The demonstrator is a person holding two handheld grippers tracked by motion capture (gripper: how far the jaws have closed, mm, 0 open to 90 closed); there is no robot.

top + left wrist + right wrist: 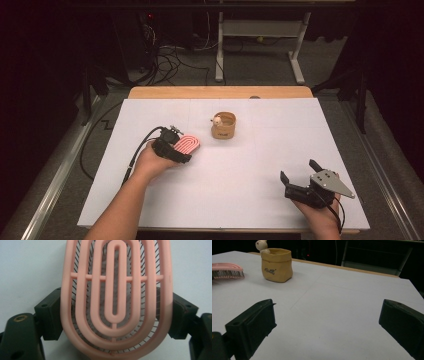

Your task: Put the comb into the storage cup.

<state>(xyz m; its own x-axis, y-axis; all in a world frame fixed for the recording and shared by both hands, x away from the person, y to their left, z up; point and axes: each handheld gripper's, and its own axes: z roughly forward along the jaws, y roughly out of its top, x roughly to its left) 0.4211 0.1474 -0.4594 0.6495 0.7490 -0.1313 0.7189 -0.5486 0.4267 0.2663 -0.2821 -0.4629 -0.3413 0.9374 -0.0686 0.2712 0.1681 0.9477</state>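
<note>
A pink oval hairbrush [186, 145] lies at the left of the white table, its slotted back facing up. My left gripper [182, 148] has one jaw on each side of the brush. In the left gripper view both black pads touch the edges of the brush [116, 302], so the left gripper [116, 312] is shut on it. Dark bristles show through the slots. At the front right my right gripper [298, 169] rests low over the table, jaws wide open. Nothing lies between the jaws of the right gripper [327, 315], which faces the brush [227, 270] far off.
A tan pouch-shaped pot [223, 126] with a small pale figure [217, 120] on its rim stands behind the table's middle, and shows as the pot [277, 265] in the right gripper view. A white sheet [240, 165] covers the table. Desk legs and cables lie beyond the far edge.
</note>
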